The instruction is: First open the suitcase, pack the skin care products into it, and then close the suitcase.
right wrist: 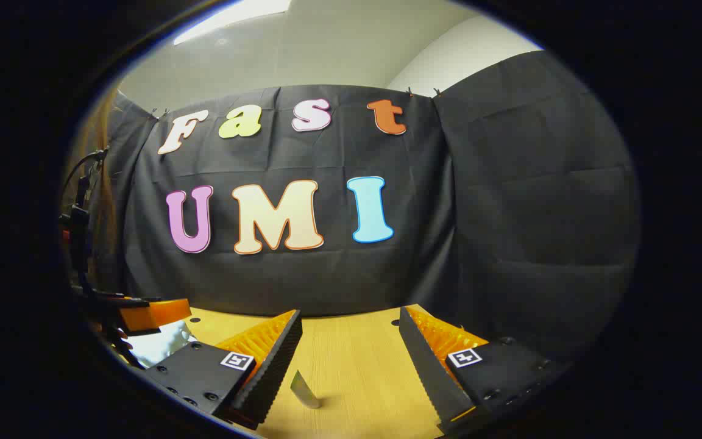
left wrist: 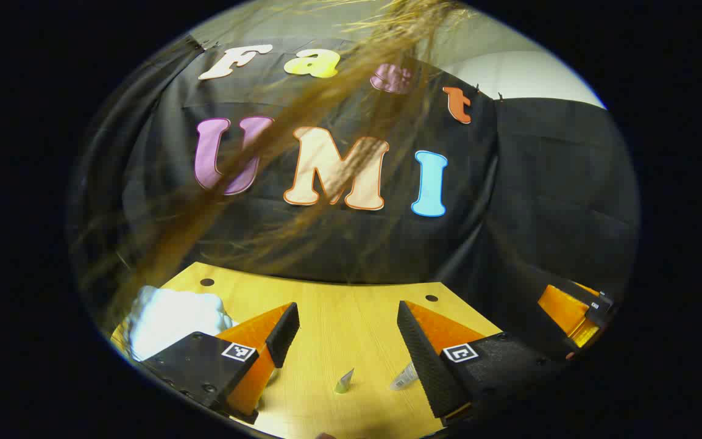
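Wooden table | 2 tubes | left gripper fingers wide | right gripper fingers wide

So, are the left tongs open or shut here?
Open: the left tongs stand wide apart, bare wooden table between them, gripping nothing.

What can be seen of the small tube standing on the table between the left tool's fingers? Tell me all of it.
The small tube looks pale green to silver, like a squeezable skin-care tube. Its flat crimped end points up and it leans slightly. It stands on the yellow wooden table, low in the left gripper view, in the open gap of the left tool. Neither finger touches it. A second, clearer tube lies apart to its right, by the tool's right finger.
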Action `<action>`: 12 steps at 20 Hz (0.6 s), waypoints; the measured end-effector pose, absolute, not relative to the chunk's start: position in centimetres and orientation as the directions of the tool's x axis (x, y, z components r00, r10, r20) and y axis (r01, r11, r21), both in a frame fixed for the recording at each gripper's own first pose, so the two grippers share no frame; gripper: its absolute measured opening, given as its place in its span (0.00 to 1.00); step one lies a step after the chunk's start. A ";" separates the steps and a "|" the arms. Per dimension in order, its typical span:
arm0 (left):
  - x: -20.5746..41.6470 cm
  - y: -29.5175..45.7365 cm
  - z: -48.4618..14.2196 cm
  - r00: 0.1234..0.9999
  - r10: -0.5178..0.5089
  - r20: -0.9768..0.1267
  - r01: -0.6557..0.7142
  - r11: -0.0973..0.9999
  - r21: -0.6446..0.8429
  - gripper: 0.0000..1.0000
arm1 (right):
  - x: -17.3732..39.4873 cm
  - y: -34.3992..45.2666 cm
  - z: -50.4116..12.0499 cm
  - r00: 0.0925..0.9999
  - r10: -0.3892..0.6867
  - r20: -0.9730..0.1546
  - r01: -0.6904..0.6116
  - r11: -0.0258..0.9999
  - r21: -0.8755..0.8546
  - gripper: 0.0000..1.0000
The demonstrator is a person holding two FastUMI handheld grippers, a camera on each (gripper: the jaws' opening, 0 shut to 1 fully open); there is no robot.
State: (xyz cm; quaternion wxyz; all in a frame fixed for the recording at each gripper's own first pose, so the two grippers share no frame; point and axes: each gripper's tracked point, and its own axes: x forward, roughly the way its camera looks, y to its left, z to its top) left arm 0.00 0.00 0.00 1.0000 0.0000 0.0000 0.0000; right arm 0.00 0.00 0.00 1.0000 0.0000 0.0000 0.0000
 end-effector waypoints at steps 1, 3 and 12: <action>-0.1 -0.2 0.0 1.000 0.002 0.003 -0.002 1.000 0.002 0.95 | 0.0 -0.1 0.0 1.000 0.001 0.000 -0.001 1.000 0.005 0.99; -0.4 -0.7 0.3 1.000 -0.006 0.018 0.006 1.000 -0.005 0.95 | 0.1 -0.3 0.4 1.000 -0.001 0.013 0.001 1.000 0.007 1.00; -0.7 0.3 0.4 0.999 0.030 0.022 -0.030 1.000 0.002 0.95 | 0.2 0.2 0.2 1.000 0.022 0.005 -0.022 1.000 0.005 1.00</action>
